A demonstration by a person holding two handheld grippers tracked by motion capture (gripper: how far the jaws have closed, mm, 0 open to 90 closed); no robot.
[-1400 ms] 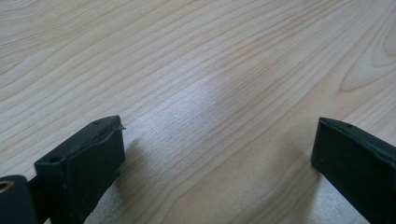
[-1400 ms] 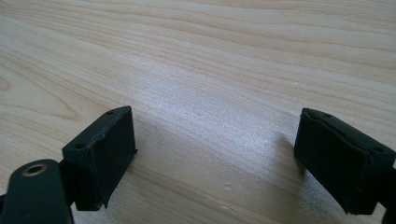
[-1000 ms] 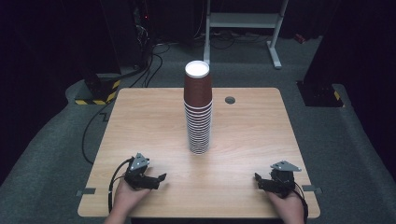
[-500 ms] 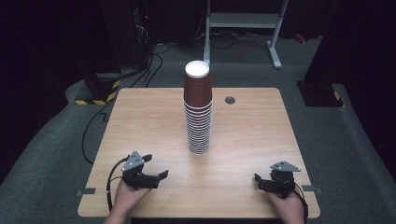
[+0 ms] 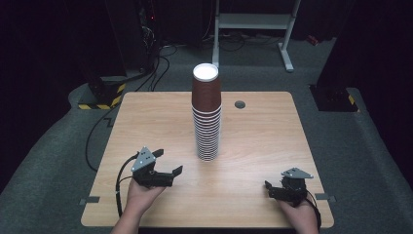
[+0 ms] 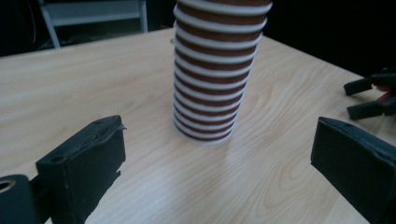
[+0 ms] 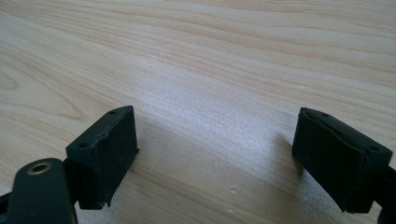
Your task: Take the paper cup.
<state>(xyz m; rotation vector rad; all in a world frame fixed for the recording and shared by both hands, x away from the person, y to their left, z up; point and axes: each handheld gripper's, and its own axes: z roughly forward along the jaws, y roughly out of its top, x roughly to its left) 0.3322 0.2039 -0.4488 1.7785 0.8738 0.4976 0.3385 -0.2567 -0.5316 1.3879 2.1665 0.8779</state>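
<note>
Both tools, left [image 5: 171,174] and right [image 5: 273,190], gape empty; cup stack [image 5: 207,117] seemingly unlabelled.

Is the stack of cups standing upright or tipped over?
Upright: the stack of cups stands with its base on the table, white top facing up.

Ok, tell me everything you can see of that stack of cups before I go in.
The stack of cups is a tall column of nested brown cups, apparently paper, each with a rolled white rim that shows as a stripe. The cups stand mouth down, so the top one shows its flat white base. The stack stands upright, leaning slightly if at all, near the middle of the wooden table, resting on the bare top. Nothing else touches it; the left tongs point at its lower part, open and apart from it.
</note>
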